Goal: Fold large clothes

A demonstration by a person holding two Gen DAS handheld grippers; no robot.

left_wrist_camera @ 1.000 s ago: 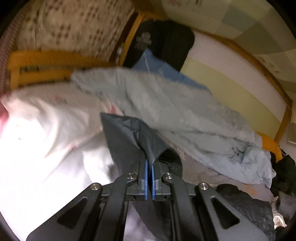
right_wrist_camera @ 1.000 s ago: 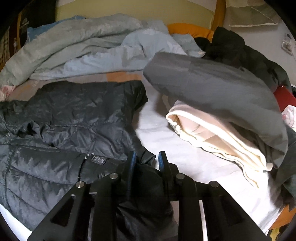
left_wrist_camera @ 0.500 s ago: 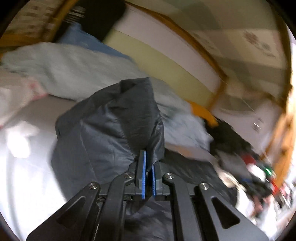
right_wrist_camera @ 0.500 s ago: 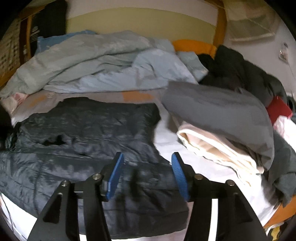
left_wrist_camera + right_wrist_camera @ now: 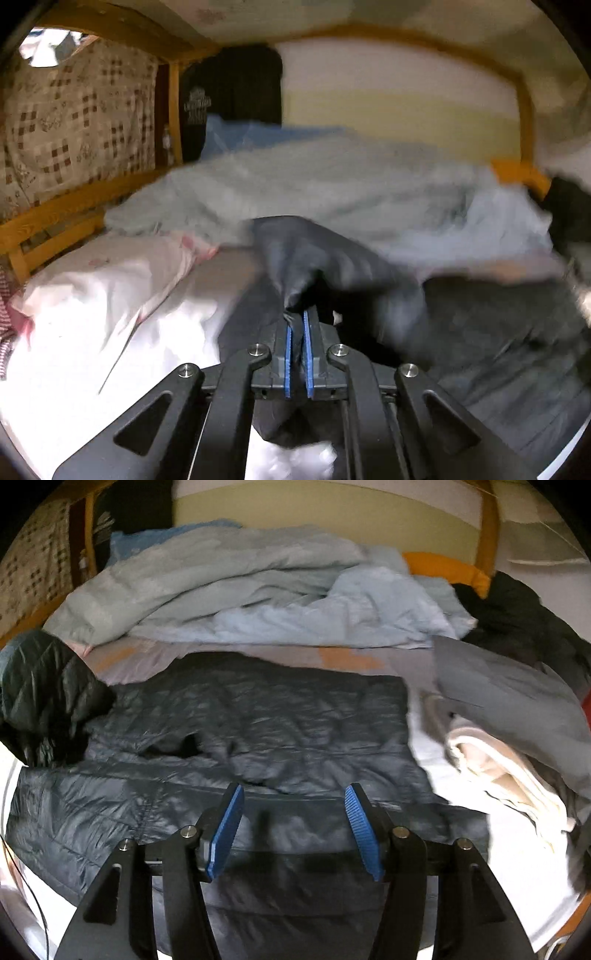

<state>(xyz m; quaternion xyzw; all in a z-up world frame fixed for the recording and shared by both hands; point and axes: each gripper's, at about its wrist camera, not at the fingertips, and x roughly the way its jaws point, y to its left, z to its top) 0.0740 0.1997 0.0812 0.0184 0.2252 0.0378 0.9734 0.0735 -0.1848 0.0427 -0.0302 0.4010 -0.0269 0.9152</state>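
Mostly flat dark quilted puffer jacket [image 5: 258,738], glossy, left gripper [image 5: 297,325] pinching its fabric, right gripper [image 5: 293,812] spread, empty

one dark jacket [image 5: 258,731], one pale duvet [image 5: 240,587], two hand-held grippers [image 5: 296,325] [image 5: 291,812]

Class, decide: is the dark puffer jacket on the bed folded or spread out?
Mostly spread: the jacket lies flat; only its left part is lifted.

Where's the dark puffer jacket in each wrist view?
Left wrist: dark puffer jacket at centre, a fold pinched in the left gripper, the rest lower right.
Right wrist: spread across centre, beyond the open right gripper.
Shared landmark: pale blue duvet behind it.
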